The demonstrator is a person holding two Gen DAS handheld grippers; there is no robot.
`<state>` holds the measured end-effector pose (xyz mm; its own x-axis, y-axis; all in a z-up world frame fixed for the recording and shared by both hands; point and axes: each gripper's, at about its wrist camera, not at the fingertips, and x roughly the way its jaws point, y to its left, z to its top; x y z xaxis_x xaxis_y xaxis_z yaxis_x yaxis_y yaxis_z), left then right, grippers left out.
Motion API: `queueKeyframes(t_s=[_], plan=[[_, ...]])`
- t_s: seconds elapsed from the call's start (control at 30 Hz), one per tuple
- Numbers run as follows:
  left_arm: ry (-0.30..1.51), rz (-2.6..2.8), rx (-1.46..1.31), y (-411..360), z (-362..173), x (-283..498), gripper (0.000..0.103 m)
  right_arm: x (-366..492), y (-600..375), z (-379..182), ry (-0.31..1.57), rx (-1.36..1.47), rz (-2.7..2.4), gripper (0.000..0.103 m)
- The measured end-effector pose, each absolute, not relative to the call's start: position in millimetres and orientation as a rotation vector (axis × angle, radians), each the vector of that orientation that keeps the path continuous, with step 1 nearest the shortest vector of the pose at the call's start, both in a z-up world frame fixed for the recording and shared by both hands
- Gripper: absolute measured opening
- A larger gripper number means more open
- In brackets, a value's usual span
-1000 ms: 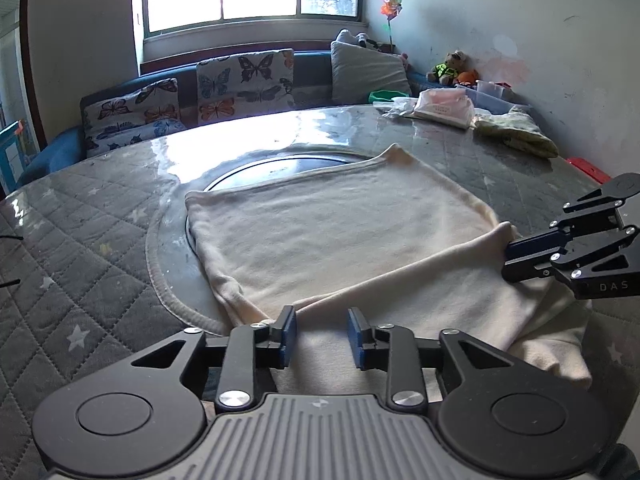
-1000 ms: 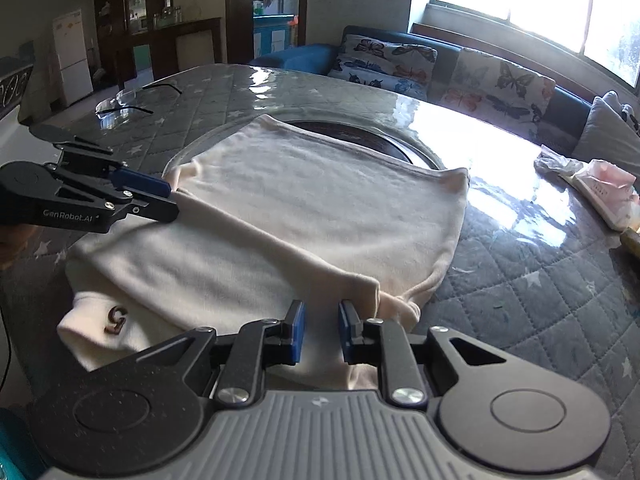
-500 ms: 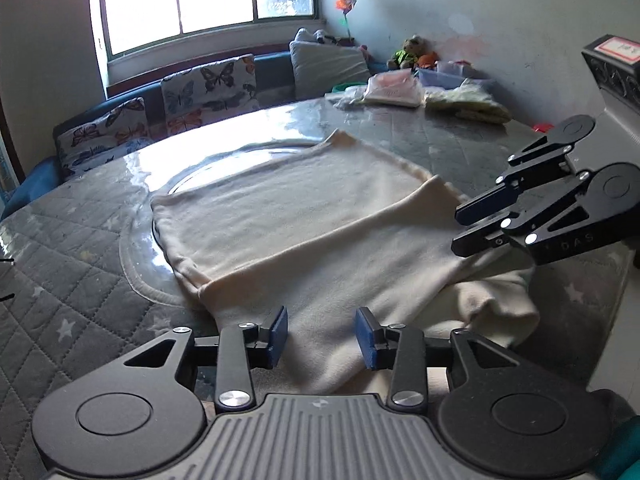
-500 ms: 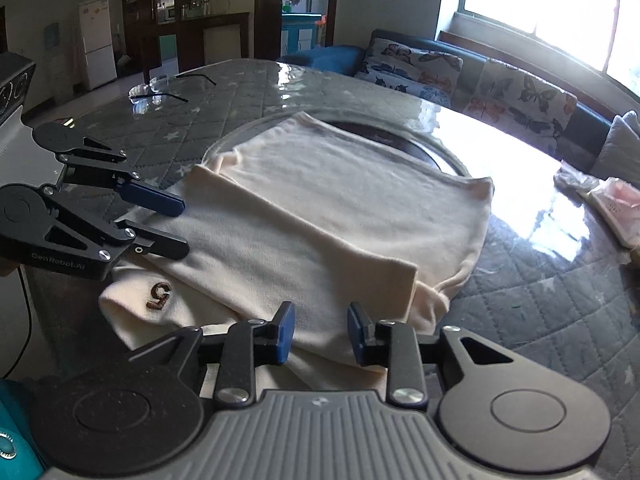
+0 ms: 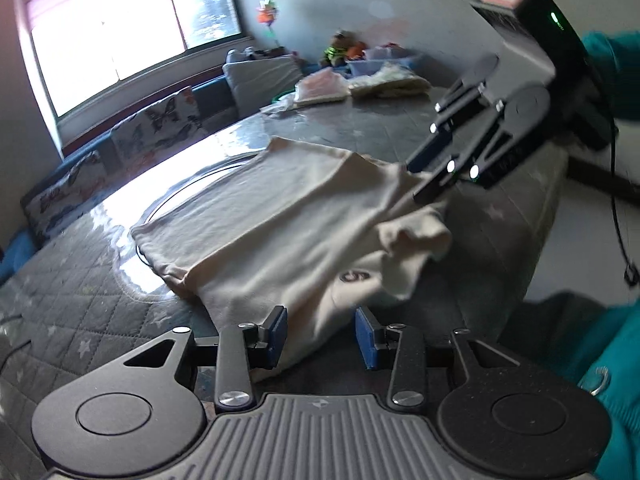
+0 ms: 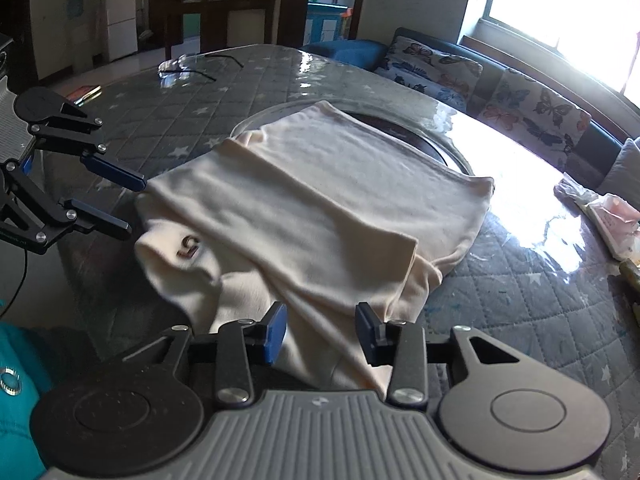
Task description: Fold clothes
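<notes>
Cloth first: a cream garment (image 6: 328,208) lies partly folded on the grey quilted worktop (image 6: 540,312), its far half flat over a round glass inset (image 6: 440,136), its near edge spilling over the worktop's rim. A small dark "5" mark (image 6: 188,246) shows on the hanging part. The left gripper (image 5: 320,332) sits at the garment's near edge with its jaws apart, cloth lying loose between them. The right gripper (image 6: 320,330) does the same at the garment's other near corner, jaws spread wide, nothing clamped. Beyond the garment, a pile of other clothes (image 5: 360,86) rests on the far side of the worktop. Past that runs a sofa with butterfly cushions (image 6: 532,108) beneath a bright window (image 5: 120,36).
</notes>
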<state>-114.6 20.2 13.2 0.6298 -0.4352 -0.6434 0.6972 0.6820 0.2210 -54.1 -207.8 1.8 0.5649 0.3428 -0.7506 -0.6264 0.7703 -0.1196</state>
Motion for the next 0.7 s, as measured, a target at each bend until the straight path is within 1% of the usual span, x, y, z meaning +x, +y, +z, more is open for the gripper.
queueKeyframes(t_s=[0.03, 0.13, 0.2, 0.27, 0.33, 0.4, 0.43, 0.47, 0.5, 0.6, 0.63, 0.7], plan=[[0.586, -0.684, 0.497, 18, 12, -116, 0.041, -56, -209, 2, 0.782, -0.403, 0.589, 0.042], [0.554, -0.702, 0.546, 8, 6, -120, 0.044, -61, -210, 1, 0.784, -0.415, 0.592, 0.042], [0.541, -0.705, 0.571, 2, 1, -120, 0.044, -64, -211, 1, 0.782, -0.426, 0.593, 0.043], [0.534, -0.703, 0.583, -2, -3, -118, 0.044, -67, -212, 1, 0.779, -0.438, 0.595, 0.047], [0.526, -0.698, 0.592, -4, -6, -117, 0.043, -69, -212, 1, 0.775, -0.450, 0.596, 0.049], [0.515, -0.702, 0.587, -5, -7, -117, 0.028, -71, -213, 1, 0.773, -0.462, 0.598, 0.050], [0.509, -0.701, 0.582, -4, -6, -117, 0.026, -72, -213, 0, 0.773, -0.470, 0.599, 0.051], [0.503, -0.700, 0.577, -4, -5, -117, 0.020, -73, -213, -1, 0.772, -0.478, 0.601, 0.052], [0.500, -0.698, 0.565, -3, -3, -117, 0.016, -74, -214, -2, 0.771, -0.486, 0.604, 0.053], [0.505, -0.683, 0.501, 2, 5, -110, 0.012, -77, -213, -4, 0.768, -0.508, 0.619, 0.055], [0.509, -0.679, 0.481, 3, 8, -106, 0.012, -78, -213, -5, 0.766, -0.520, 0.624, 0.056], [0.515, -0.672, 0.442, 6, 14, -98, 0.012, -81, -211, -7, 0.749, -0.543, 0.638, 0.057]])
